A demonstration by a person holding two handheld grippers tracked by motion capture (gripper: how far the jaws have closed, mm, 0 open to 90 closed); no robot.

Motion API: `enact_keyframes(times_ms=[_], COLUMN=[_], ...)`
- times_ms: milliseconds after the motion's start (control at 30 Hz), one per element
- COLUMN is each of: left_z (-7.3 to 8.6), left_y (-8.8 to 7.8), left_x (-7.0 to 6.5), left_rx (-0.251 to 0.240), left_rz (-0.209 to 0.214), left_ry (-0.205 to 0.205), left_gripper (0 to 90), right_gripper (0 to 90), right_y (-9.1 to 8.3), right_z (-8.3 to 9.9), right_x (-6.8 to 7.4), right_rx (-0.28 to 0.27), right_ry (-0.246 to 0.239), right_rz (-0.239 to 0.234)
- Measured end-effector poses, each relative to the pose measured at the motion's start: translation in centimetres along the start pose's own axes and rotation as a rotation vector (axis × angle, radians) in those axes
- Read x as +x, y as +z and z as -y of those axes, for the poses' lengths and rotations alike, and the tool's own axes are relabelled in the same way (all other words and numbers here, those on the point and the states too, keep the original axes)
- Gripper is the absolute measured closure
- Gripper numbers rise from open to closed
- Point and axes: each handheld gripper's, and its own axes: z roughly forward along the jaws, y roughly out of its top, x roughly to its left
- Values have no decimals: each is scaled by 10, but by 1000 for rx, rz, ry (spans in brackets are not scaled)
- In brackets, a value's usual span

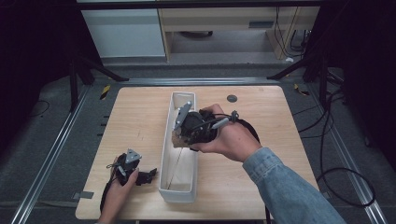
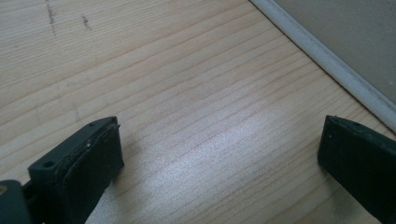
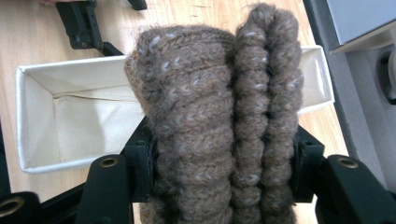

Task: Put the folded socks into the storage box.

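Two tools: right tool (image 3: 219, 186) pinching the folded knit (image 3: 217, 116); left tool (image 2: 219, 154) spread, on bare surface (image 2: 187, 84) beside the bin.
Knit: brown, fuzzy, ribbed wool, doubled into thick rolls, above the bin's (image 3: 42, 116) middle.
Bin: long, white, fabric-walled, open-topped.

A pale wooden table (image 1: 140, 121) fills the middle of the high view, with a small dark round disc (image 1: 232, 98) set near its far edge, toward the right corner. Metal rails (image 1: 51, 154) run along the grey floor on either side of the table. Beyond the far edge stands a light wooden cabinet (image 1: 219, 21), and black cables (image 1: 341, 177) loop on the floor to the right.
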Motion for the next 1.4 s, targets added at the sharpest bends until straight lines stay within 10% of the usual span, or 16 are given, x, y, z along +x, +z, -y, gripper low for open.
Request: enact_keyframes(times_ms=[1400], left_z=[0], left_y=[0], left_x=[0], left_rx=[-3], left_rz=[-2], left_ry=[-3], left_gripper=[0], right_gripper=[423], right_y=[15], right_z=[-12], right_x=[31], right_rx=[11], right_ry=[-20], right_rz=[-113])
